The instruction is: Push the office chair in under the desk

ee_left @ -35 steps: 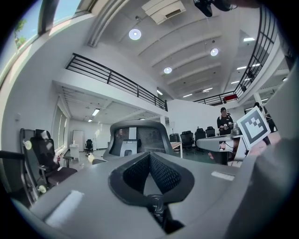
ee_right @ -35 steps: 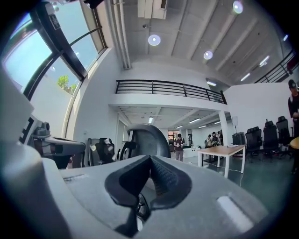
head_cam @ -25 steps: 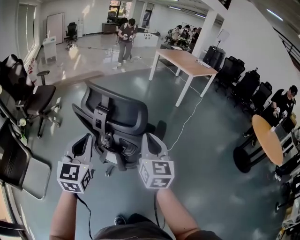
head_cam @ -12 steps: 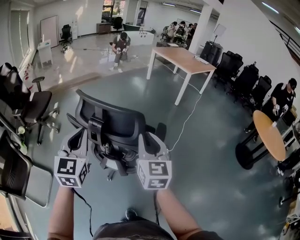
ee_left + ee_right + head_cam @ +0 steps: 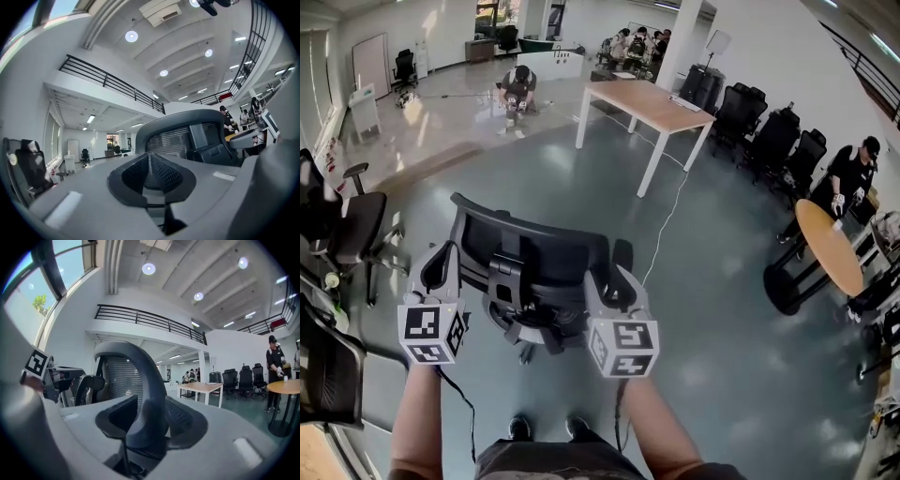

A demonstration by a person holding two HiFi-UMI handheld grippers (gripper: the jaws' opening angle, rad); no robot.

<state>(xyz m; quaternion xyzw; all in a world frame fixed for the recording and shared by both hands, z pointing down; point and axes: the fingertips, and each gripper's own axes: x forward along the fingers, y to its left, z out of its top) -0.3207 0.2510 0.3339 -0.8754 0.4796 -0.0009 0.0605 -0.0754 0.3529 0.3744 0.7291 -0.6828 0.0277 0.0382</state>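
The black mesh office chair (image 5: 534, 253) stands on the grey floor just in front of me, its back towards me. The wooden desk (image 5: 647, 101) with white legs is several steps beyond it, to the right. My left gripper (image 5: 441, 270) is level beside the left edge of the chair back, shut with nothing in it; the chair back (image 5: 187, 136) shows to its right in the left gripper view. My right gripper (image 5: 614, 283) is at the back's right edge. Its jaws have just been opening, and the curved rim (image 5: 140, 380) stands between them with room on both sides.
Black chairs stand at the left (image 5: 352, 230) and in a row at the back right (image 5: 769, 141). A round wooden table (image 5: 830, 258) with a person (image 5: 848, 178) beside it is on the right. Another person (image 5: 517, 89) crouches far ahead. A white cable (image 5: 661, 244) crosses the floor.
My left gripper has slid left, off the side of the chair back. The right gripper stays at the right edge. The distant person has crouched down.
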